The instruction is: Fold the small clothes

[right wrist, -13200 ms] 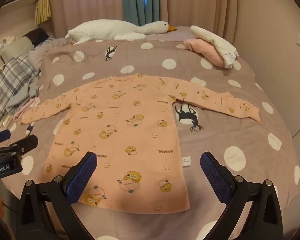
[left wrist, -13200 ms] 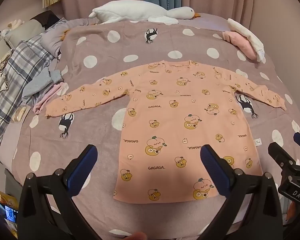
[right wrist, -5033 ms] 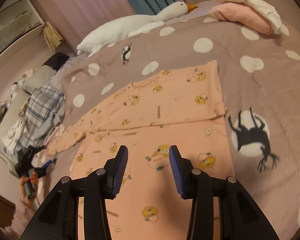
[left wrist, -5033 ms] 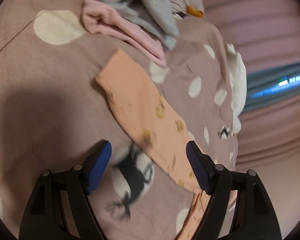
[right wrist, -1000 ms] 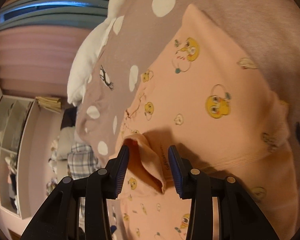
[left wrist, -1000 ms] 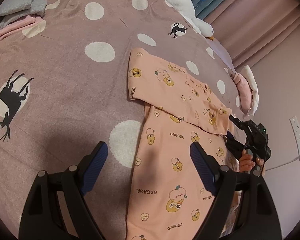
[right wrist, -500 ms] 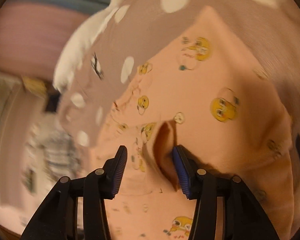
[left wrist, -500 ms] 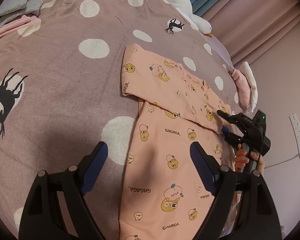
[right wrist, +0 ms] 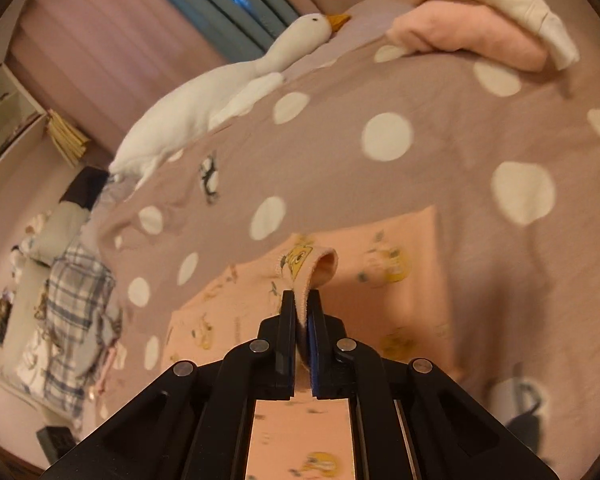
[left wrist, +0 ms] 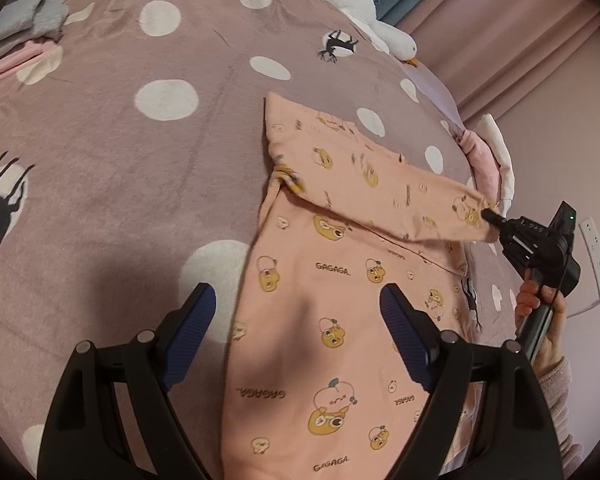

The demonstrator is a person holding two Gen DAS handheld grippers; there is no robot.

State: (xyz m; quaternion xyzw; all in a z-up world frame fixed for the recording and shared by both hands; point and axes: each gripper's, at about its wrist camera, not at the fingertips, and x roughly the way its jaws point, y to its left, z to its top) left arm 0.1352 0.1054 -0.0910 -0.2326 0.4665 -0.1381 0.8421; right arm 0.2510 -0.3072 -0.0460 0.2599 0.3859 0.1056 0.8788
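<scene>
While the shirt (left wrist: pixel 340 312) lies flat on the bed (left wrist: pixel 120 180), sleeve-fold step is in hand: right gripper (right wrist: pixel 301 312) is clenched on the cuff (right wrist: pixel 314 270), raised off the body at far right. Left gripper (left wrist: pixel 296 320) hangs released over the near hem. Next, likely: carry cuff across, lay flat, let go.

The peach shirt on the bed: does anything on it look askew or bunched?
Yes. On the shirt, fabric is bunched at the left armpit fold. The sleeve cuff is lifted, pinched in the right gripper, not flat.
</scene>
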